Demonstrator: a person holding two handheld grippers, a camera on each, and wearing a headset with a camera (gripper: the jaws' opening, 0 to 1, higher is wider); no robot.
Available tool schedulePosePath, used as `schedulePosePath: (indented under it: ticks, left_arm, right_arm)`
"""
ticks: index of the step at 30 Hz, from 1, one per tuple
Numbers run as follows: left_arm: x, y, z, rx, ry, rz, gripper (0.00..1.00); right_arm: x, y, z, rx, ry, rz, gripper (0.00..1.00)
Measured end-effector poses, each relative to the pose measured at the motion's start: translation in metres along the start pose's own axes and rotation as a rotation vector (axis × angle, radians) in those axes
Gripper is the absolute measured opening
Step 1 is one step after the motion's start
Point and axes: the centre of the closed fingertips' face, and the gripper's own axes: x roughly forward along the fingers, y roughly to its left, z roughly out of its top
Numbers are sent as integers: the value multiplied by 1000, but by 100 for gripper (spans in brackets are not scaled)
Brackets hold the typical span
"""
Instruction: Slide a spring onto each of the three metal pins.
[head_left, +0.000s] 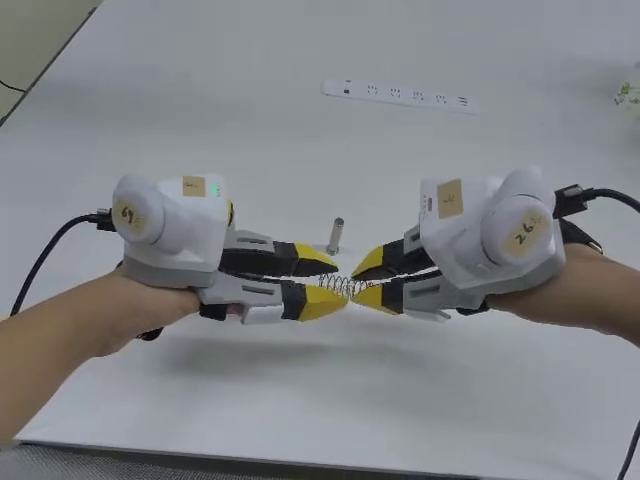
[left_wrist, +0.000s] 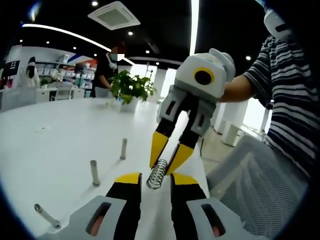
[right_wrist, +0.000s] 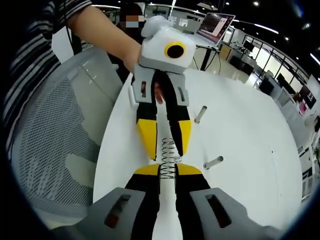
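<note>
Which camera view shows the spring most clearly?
The right gripper view: the spring lies lengthwise, each coil distinct. The left gripper view shows it foreshortened; the head view shows it small and faint.

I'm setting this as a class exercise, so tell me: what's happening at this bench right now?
A person holds a gripper in each hand above the white table, a spring spanning between them. The right gripper looks closed on one end; the other end sits inside the left gripper, grip unclear. The three metal pins on the table are bare.
</note>
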Motion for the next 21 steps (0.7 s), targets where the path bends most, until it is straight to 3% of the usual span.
schedulePosePath:
  ticks: [7,21]
  left_arm:
    - [0,-2,3,5,-7,-9,7]
    - [2,-4,3,10,-6,-16,4]
  right_arm:
    - [-2,0,2,-6,-5,3,8]
    - [-4,2,0,-2,-10,4,8]
